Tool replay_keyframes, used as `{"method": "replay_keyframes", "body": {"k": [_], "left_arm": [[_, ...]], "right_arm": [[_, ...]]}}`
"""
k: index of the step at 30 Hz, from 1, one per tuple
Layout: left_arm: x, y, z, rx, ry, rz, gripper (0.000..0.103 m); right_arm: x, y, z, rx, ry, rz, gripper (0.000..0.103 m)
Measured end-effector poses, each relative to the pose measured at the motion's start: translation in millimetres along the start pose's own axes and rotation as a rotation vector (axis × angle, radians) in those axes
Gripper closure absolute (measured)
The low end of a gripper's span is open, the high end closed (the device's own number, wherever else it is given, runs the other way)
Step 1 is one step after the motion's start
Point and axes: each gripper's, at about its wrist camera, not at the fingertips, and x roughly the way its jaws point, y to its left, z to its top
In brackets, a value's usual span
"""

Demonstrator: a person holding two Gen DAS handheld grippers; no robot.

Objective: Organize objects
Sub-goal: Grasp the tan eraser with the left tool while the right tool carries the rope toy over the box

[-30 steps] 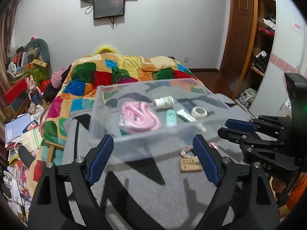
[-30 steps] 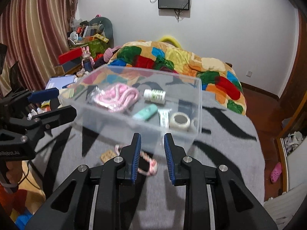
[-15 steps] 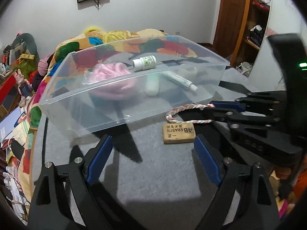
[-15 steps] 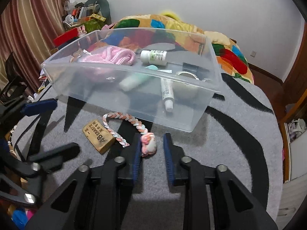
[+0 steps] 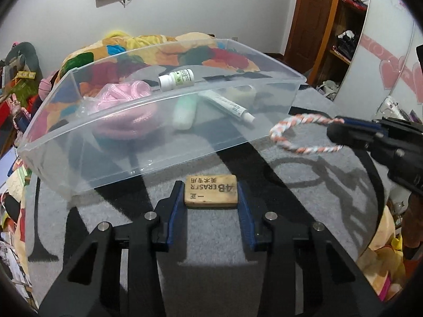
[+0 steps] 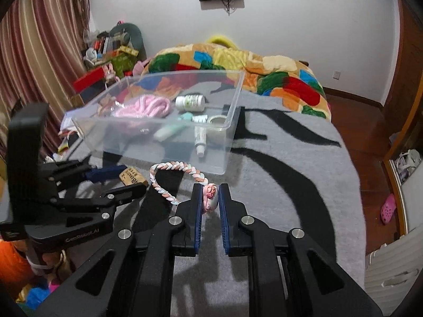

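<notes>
The tan rectangular rubber eraser (image 5: 210, 190), lying on the grey blanket between the blue pads of the left claw (image 5: 210, 204), carries dark print that reads upside down in the left wrist view: "4B ERASER", with a row of Chinese characters beside it that are too small to make out surely. In the right wrist view the black body of the left claw (image 6: 116, 182) bears pale lettering, "GenRobot.AI". The small white round bottle with a green label (image 5: 176, 79) and the white squeeze tube (image 5: 229, 106) in the clear plastic bin (image 5: 111, 153) carry print too fine to read.
</notes>
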Motion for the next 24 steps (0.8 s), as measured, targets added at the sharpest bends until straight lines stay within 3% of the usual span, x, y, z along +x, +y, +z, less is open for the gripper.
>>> {"method": "replay_keyframes", "body": {"k": [13,24], "left_arm": [[-55,17,16,-0.046,-0.146,-0.015,0.064],[-65,34,47,-0.088,-0.208,0.007,0.064]], "right_arm": [[-16,20,36,-0.022,-0.116,0.04,0.092],[20,29,76,-0.016,-0.107,0.03,0.092]]}}
